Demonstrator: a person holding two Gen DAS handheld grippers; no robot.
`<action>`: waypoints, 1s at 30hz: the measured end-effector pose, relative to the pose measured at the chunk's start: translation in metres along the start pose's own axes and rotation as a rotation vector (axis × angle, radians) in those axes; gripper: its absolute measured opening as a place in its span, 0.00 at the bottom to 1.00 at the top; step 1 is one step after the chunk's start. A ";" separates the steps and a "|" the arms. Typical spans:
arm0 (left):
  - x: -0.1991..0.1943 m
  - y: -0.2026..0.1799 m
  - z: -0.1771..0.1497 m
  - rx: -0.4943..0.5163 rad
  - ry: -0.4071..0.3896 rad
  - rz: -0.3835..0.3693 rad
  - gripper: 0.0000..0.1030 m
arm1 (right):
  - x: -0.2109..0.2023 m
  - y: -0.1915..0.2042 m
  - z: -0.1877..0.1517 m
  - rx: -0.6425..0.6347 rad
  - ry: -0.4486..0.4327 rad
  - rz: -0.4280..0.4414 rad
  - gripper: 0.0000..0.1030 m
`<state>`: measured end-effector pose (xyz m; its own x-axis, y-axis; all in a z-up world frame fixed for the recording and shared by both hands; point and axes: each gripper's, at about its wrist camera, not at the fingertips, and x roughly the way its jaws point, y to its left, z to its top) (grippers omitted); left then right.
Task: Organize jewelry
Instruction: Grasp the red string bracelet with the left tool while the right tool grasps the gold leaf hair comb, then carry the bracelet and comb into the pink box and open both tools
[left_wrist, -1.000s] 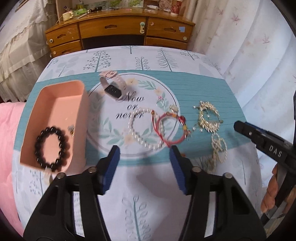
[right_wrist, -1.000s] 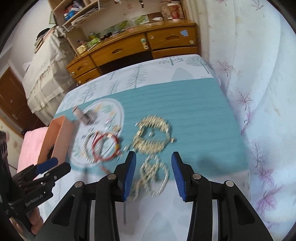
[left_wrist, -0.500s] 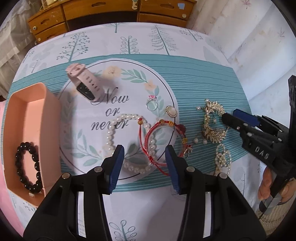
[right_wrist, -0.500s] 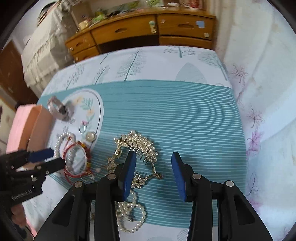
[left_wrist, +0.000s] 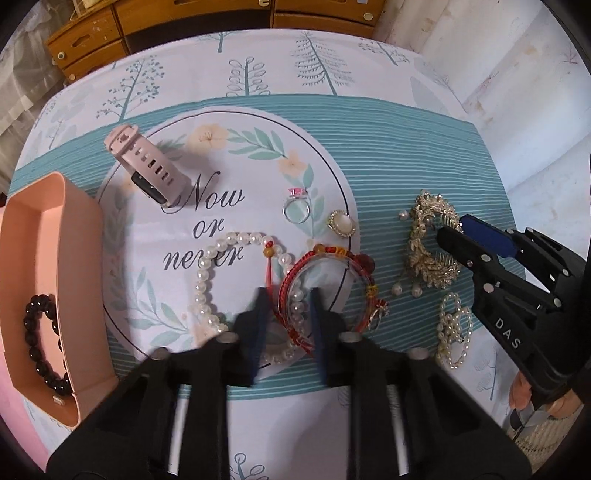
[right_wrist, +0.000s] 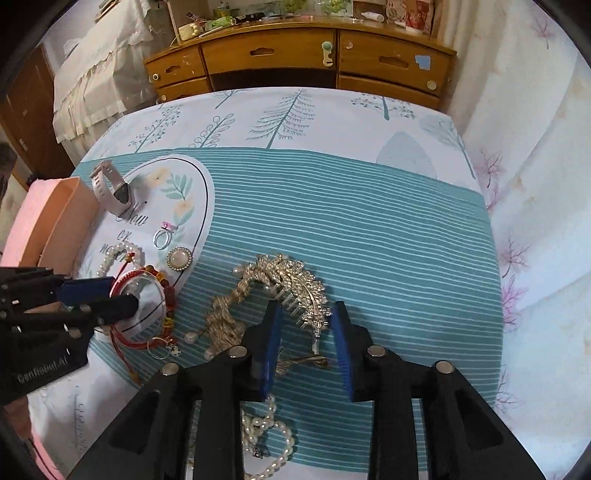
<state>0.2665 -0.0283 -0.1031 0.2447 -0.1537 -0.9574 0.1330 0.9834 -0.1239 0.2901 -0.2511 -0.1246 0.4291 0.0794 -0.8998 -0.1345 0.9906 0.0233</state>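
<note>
My left gripper (left_wrist: 288, 295) is open, its fingers straddling the overlap of the red bracelet (left_wrist: 328, 258) and the pearl bracelet (left_wrist: 207, 280) on the cloth. My right gripper (right_wrist: 304, 314) is open around the lower end of the gold hair comb (right_wrist: 284, 280); it also shows in the left wrist view (left_wrist: 428, 251). A pink tray (left_wrist: 74, 266) at the left holds a black bead bracelet (left_wrist: 40, 339). A pink watch (left_wrist: 147, 166), a silver ring (left_wrist: 297, 208) and an oval brooch (left_wrist: 341, 223) lie nearby.
A second pearl strand (left_wrist: 454, 328) lies near the front right edge of the table. A wooden dresser (right_wrist: 295, 62) stands behind the table. White curtains (right_wrist: 535, 184) hang to the right.
Both grippers moved down and forward. The left one's fingers narrowed and now straddle the red and pearl bracelets; the right one reached the gold comb.
</note>
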 end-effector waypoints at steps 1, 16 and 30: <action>-0.001 0.001 0.000 -0.006 -0.004 -0.001 0.06 | 0.000 0.000 -0.001 0.003 -0.003 -0.001 0.26; -0.058 0.002 -0.018 0.009 -0.138 -0.031 0.05 | -0.045 -0.001 -0.011 0.035 -0.078 0.029 0.25; -0.160 0.099 -0.082 -0.079 -0.378 0.130 0.05 | -0.127 0.120 -0.007 -0.127 -0.197 0.087 0.25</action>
<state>0.1619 0.1021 0.0168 0.5924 -0.0377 -0.8048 0.0070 0.9991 -0.0416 0.2131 -0.1426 -0.0102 0.5752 0.1963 -0.7941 -0.2847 0.9581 0.0306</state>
